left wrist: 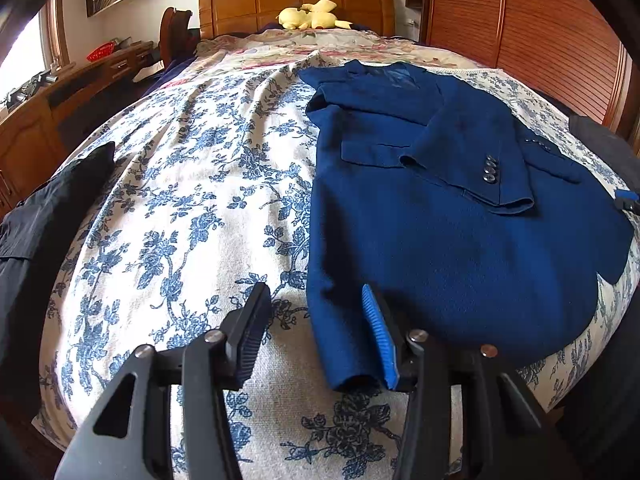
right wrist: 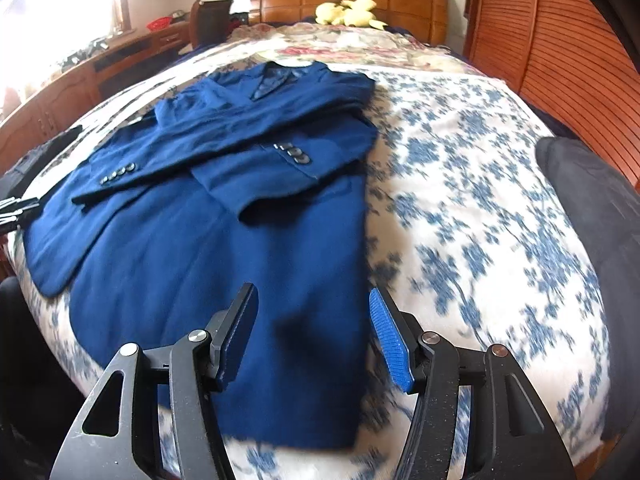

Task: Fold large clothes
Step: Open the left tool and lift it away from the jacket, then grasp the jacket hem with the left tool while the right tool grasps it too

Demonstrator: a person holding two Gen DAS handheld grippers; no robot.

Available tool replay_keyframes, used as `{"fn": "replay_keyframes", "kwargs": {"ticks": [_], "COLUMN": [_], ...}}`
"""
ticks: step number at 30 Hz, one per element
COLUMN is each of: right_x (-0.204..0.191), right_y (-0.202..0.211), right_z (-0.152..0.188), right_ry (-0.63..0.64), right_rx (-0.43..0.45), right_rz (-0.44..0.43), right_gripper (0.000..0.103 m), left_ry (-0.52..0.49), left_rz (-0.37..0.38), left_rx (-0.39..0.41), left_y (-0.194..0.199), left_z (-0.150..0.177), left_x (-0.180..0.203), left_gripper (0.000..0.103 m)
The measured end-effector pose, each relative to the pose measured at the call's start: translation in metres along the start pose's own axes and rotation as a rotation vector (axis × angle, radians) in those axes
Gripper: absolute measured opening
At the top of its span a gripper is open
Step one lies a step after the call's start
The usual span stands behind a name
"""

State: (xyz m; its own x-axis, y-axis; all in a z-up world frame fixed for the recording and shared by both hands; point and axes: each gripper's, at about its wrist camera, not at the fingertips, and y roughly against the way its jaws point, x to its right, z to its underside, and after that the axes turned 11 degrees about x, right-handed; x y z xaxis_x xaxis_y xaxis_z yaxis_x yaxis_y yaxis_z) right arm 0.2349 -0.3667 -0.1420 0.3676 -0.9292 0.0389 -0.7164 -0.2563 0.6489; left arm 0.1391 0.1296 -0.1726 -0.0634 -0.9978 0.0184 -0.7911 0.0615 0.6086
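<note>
Two open tools [left wrist: 316, 332] [right wrist: 316, 336] above blue jacket [left wrist: 460, 240] on floral bedspread [left wrist: 180, 200].

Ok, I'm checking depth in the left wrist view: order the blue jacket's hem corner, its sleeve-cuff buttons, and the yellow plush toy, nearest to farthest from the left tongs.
1. Blue jacket's hem corner: on the bedspread between the open left tongs.
2. Sleeve-cuff buttons: mid-bed, up and to the right, on the folded sleeve.
3. Yellow plush toy: far end, against the wooden headboard.
</note>
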Motion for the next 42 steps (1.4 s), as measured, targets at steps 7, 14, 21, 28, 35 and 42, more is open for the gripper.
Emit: {"fn": "replay_keyframes", "kwargs": {"ticks": [7, 14, 21, 28, 35, 42], "right_x": [0.01, 0.009, -0.005, -0.008, -0.012, -0.023], "right_y": [-0.001, -0.012, -0.013, -0.013, -0.02, 0.0], "right_z": [0.014, 0.017, 0.014, 0.018, 0.017, -0.007], "right_ry": [-0.028, -0.07, -0.074, -0.088, -0.079, -0.06], "right_rx": [-0.042, -0.048, -0.036, -0.008, -0.019, 0.07], "right_rz": [0.025, -0.04, -0.122, -0.131, -0.136, -0.191], "right_gripper": [0.059, 0.06, 0.034, 0.032, 0.018, 0.005], "left_ry": [0.011, 0.027, 0.068, 0.049, 0.078, 0.047], "left_rz": [0.001, 0.021, 0.064, 0.054, 0.091, 0.104], "left_rx": [0.029, 0.009, 0.009, 0.013, 0.011, 0.163], "left_y": [0.003, 0.01, 0.019, 0.021, 0.022, 0.07], "left_z": [0.005, 0.004, 0.005, 0.008, 0.006, -0.031], "left_x": [-0.001, 0.0, 0.0, 0.006, 0.003, 0.024], "left_gripper": [0.046, 0.046, 0.028, 0.022, 0.006, 0.002]}}
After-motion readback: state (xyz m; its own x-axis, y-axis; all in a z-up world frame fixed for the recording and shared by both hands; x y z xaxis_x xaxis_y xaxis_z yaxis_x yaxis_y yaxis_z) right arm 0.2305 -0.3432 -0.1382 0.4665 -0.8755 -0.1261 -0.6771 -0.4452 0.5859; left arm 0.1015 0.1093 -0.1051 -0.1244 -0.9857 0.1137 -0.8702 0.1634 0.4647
